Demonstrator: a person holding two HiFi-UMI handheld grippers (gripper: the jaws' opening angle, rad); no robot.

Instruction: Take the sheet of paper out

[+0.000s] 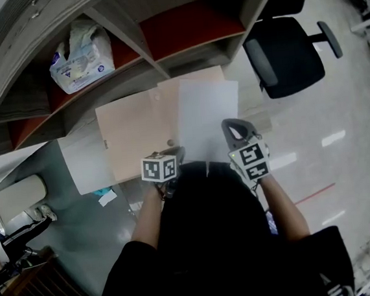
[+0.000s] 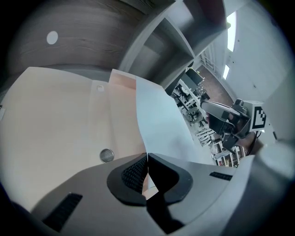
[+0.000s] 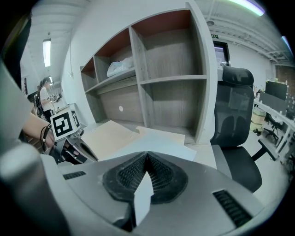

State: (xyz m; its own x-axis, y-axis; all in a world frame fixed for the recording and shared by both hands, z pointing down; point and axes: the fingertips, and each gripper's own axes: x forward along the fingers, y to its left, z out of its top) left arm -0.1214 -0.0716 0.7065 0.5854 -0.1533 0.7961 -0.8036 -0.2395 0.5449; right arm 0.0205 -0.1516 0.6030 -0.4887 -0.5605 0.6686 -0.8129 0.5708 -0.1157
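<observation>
A white sheet of paper [image 1: 209,112] lies partly over an open beige folder [image 1: 135,139] on the desk, its near edge lifted toward me. My left gripper [image 1: 175,155] is shut on the sheet's near left corner; in the left gripper view the sheet [image 2: 159,124] runs down into the closed jaws [image 2: 146,162]. My right gripper [image 1: 234,127] is shut on the near right edge, and a white corner of the sheet [image 3: 142,198] sticks out below its pads [image 3: 147,168]. The folder [image 2: 60,120] has a round snap button [image 2: 106,155].
A shelf unit [image 1: 163,55] stands behind the folder, with a plastic bag [image 1: 80,56] on one shelf. A black office chair [image 1: 286,53] is to the right of the desk. A clear plastic sleeve [image 1: 85,163] lies left of the folder.
</observation>
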